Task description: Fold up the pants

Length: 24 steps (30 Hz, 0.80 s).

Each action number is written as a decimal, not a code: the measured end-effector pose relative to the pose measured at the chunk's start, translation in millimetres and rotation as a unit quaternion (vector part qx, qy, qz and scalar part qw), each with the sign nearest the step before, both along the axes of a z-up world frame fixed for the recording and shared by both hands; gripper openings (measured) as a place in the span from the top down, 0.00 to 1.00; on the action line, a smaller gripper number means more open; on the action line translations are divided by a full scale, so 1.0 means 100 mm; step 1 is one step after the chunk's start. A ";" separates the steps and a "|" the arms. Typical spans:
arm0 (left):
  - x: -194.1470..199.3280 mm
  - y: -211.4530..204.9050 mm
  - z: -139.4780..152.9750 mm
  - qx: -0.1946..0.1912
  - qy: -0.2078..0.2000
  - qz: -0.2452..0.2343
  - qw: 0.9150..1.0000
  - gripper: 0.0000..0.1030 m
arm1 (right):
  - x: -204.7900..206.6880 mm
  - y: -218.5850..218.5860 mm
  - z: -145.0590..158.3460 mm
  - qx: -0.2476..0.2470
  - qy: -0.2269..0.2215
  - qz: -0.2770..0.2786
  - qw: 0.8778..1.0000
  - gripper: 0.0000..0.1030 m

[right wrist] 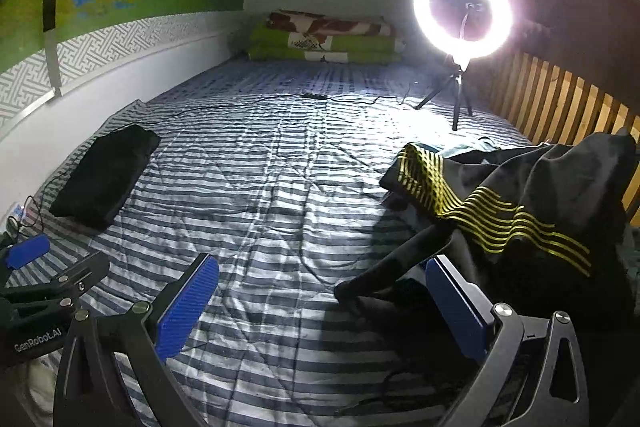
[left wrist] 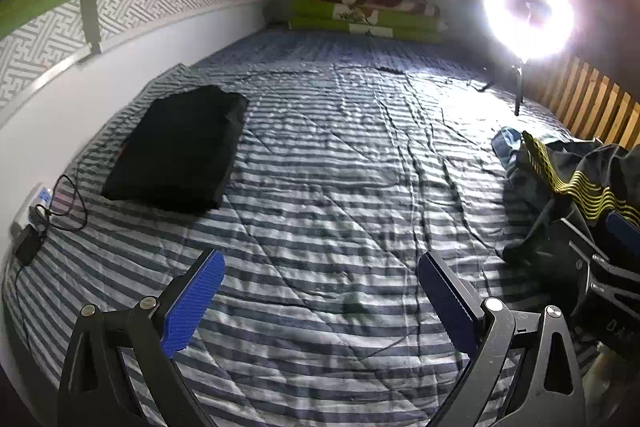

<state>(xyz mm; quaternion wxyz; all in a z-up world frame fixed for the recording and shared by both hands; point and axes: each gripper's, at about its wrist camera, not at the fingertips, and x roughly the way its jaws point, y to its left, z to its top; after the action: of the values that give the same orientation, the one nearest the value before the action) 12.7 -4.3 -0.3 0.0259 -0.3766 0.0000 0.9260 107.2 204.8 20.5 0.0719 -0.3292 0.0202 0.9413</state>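
Both spread wide, empty — left hand-held gripper [left wrist: 320, 303] beside right hand-held gripper [right wrist: 320, 307], angled forward.

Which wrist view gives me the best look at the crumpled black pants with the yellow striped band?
The right wrist view: the black pants fill its right side, heaped on the striped bedspread, the yellow band running unbroken across them. The left wrist view catches the pants only at its right edge, distorted and partly behind the right gripper.
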 end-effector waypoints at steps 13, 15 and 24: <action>-0.08 0.01 -0.03 0.006 -0.008 0.006 1.000 0.04 | -0.02 0.11 -0.02 -0.008 -0.002 -0.004 1.000 0.01; -0.09 -0.01 -0.05 0.005 -0.009 0.011 1.000 0.04 | -0.02 0.11 -0.03 -0.008 -0.001 -0.005 1.000 0.01; -0.11 0.01 -0.12 0.002 -0.015 0.007 1.000 0.04 | -0.03 0.16 -0.06 -0.014 -0.004 -0.007 1.000 0.01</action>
<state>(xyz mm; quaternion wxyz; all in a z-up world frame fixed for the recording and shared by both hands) 1.6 -3.2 -12.0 0.0206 -0.3907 -0.0050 0.9203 104.3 220.8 14.8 0.0744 -0.3334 0.0352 0.9392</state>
